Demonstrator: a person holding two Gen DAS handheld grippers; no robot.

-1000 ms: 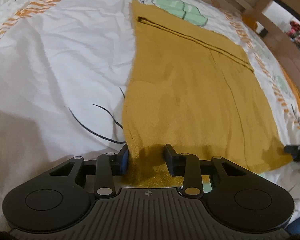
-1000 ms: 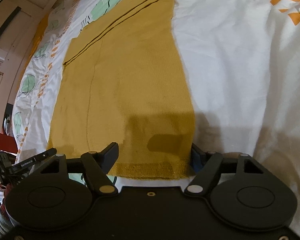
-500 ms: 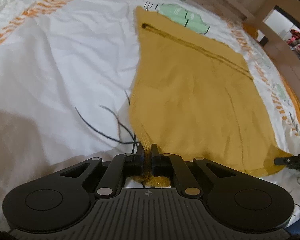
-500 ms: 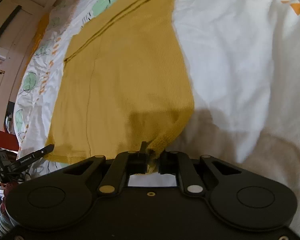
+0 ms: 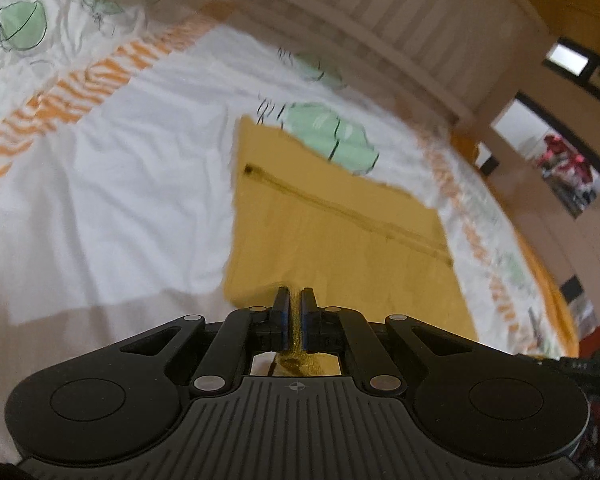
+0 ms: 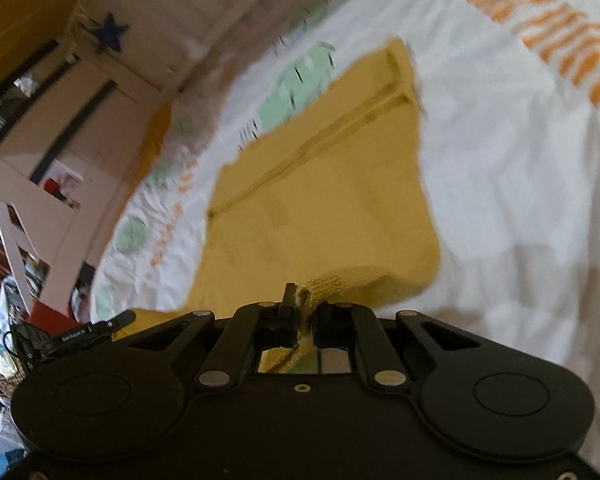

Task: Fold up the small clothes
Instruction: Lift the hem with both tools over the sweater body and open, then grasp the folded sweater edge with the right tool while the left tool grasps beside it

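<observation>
A mustard-yellow knit garment lies spread on a white bedsheet, with a dark seam line running across its far part. My left gripper is shut on the garment's near left corner, and yellow fabric shows between its pads. In the right wrist view the same garment stretches away from me. My right gripper is shut on its near right corner, where the ribbed hem bunches up over the jaws. Both near corners are lifted off the sheet; the far edge still lies flat.
The sheet carries orange stripes and green leaf prints. A pale wooden bed frame runs along the far side. Shelves and clutter stand beyond the bed's left edge. The tip of my other gripper shows low on the left.
Both grippers shut on the garment's near corners, then rose and tilted upward, pulling the near edge off the sheet. The views now take in the bed frame and room beyond.
</observation>
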